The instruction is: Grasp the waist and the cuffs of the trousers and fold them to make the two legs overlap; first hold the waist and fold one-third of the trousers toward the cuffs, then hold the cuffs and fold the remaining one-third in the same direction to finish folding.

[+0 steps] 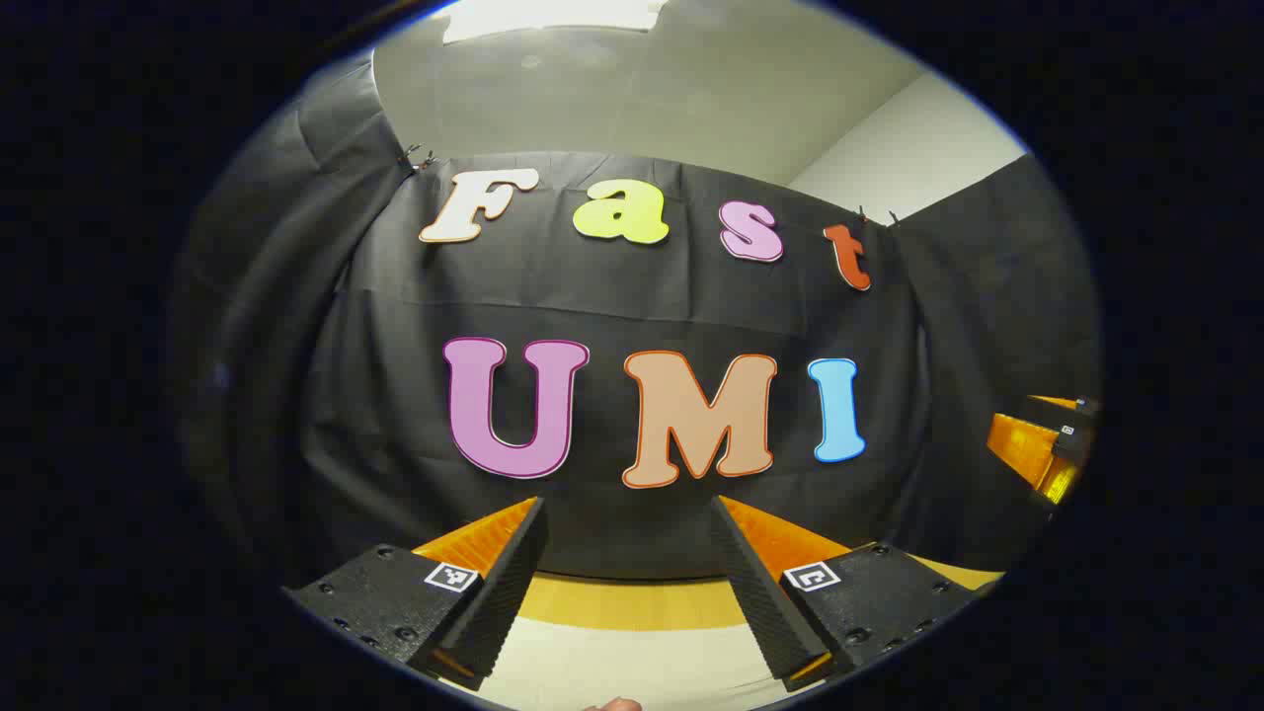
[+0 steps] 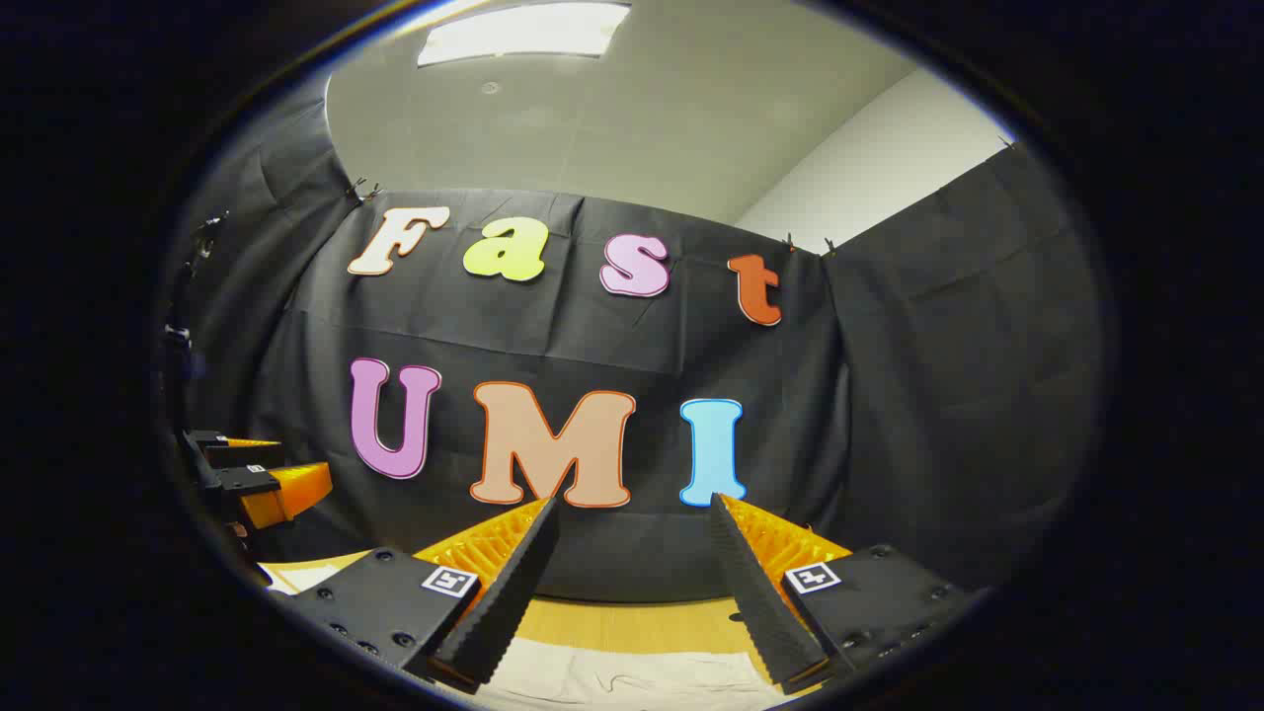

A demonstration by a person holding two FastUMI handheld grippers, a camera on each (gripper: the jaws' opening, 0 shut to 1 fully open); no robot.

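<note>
Both grippers are raised and point at the booth's back wall. My left gripper [image 1: 629, 509] stands open with nothing between its fingers. Below it a strip of pale cream trousers [image 1: 632, 667] lies on the wooden table [image 1: 632, 600]. My right gripper [image 2: 632, 506] is open too and holds nothing. The pale trousers [image 2: 632, 681] show under it, with a crease line in the fabric. In the left gripper view the right gripper [image 1: 1052, 449] shows at the far right edge. At the far left of the right gripper view is the left gripper [image 2: 262, 474].
The black cloth wall [image 1: 632, 296] closes the booth at the back and both sides, just past the table's far edge [image 2: 632, 624]. A fingertip [image 1: 614, 704] shows at the bottom of the left gripper view. A ceiling light [image 2: 523, 32] is overhead.
</note>
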